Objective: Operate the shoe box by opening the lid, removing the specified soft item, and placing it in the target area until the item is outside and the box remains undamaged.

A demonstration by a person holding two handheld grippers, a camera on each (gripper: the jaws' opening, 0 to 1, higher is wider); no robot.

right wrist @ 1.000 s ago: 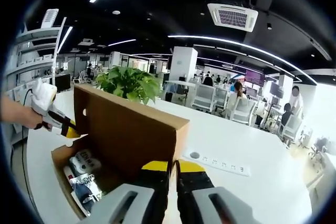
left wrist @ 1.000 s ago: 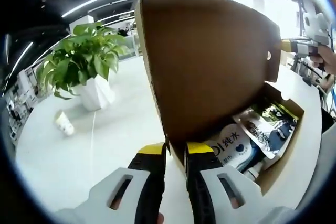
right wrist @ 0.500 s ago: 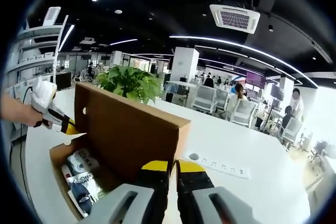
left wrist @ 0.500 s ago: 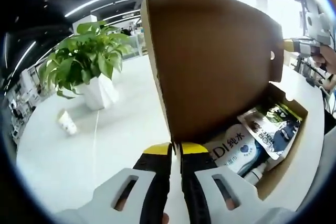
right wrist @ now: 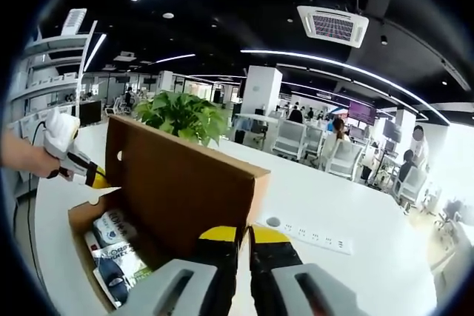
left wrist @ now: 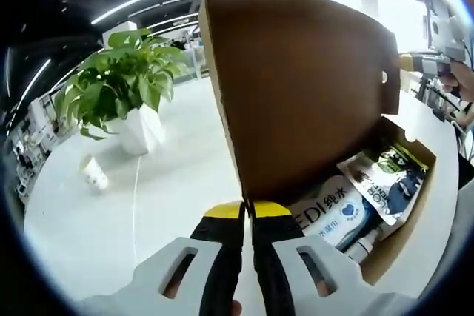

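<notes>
The brown shoe box (left wrist: 412, 216) lies open on a white table, its lid (left wrist: 304, 86) swung up and standing upright. My left gripper (left wrist: 248, 211) is shut on the lid's near edge. My right gripper (left wrist: 409, 64) holds the lid's far corner. In the right gripper view the lid (right wrist: 178, 179) stands in front of me, my right gripper (right wrist: 244, 234) is shut on its corner, and the left gripper (right wrist: 90, 175) pinches the other end. Inside lie a soft white-and-blue wipes pack (left wrist: 337, 214) and a dark printed pouch (left wrist: 386, 175), which are also among the packs (right wrist: 115, 246) in the right gripper view.
A potted green plant (left wrist: 126, 90) in a white pot and a paper cup (left wrist: 93, 174) stand on the table left of the box. A white power strip (right wrist: 311, 234) lies on the table beyond the lid. Office chairs and people sit far behind.
The left gripper's jaws have closed from a visible gap onto the lid's edge. The lid has stayed upright and the right gripper has kept its hold.
</notes>
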